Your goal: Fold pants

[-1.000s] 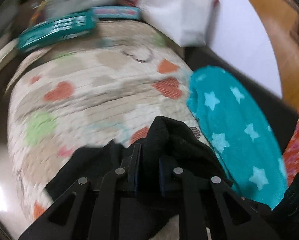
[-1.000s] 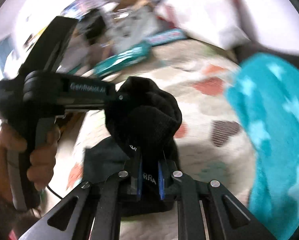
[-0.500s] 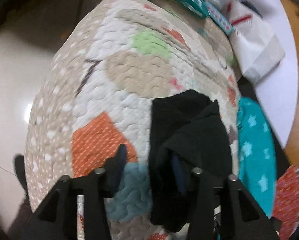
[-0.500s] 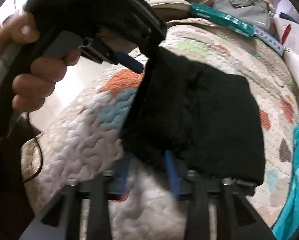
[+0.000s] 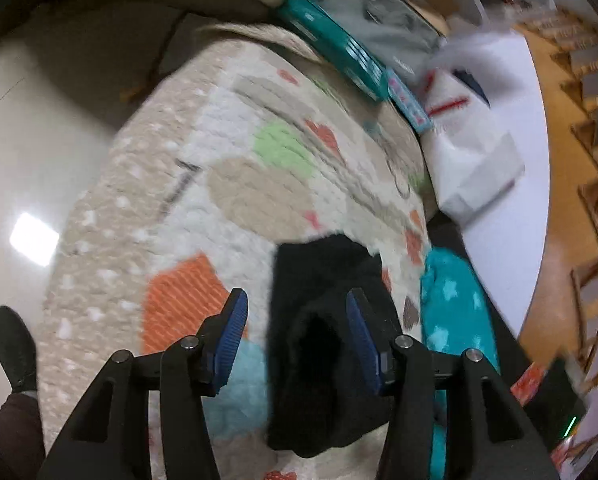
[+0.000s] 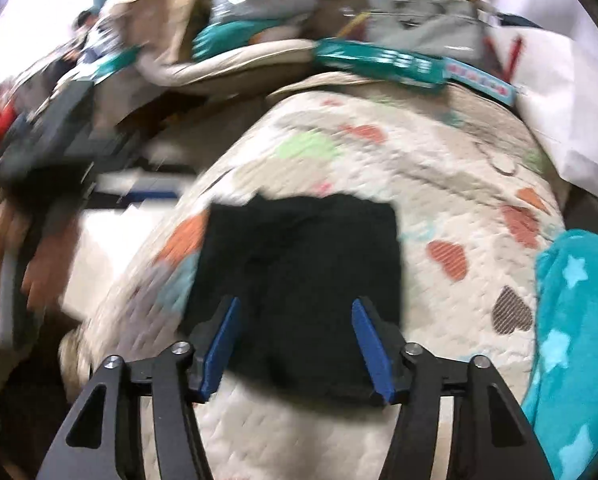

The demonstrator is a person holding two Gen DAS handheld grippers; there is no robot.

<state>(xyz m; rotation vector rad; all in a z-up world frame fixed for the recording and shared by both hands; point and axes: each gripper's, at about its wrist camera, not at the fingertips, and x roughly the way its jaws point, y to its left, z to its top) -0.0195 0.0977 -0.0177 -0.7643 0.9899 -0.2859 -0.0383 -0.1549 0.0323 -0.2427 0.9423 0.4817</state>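
Observation:
The black pants [image 6: 299, 276] lie folded into a squarish bundle on a quilted cream blanket [image 6: 439, 184] with coloured hearts. In the left wrist view the pants [image 5: 323, 344] appear as a narrow dark heap. My left gripper [image 5: 295, 320] is open above the pants' left part, holding nothing. My right gripper [image 6: 295, 332] is open above the near edge of the pants, empty. The left gripper and the hand holding it show blurred at the left of the right wrist view [image 6: 47, 184].
A teal star-patterned fleece [image 6: 579, 340] lies right of the pants. Teal boxes [image 6: 379, 62], a grey pouch [image 6: 423, 28] and a white bag [image 5: 471, 168] crowd the blanket's far edge. The shiny floor [image 5: 27, 184] is to the left. A foot [image 5: 13, 348] shows at the lower left.
Both grippers have let go of the pants and opened wide. They have drawn back, and the pants now lie flat and folded on the blanket.

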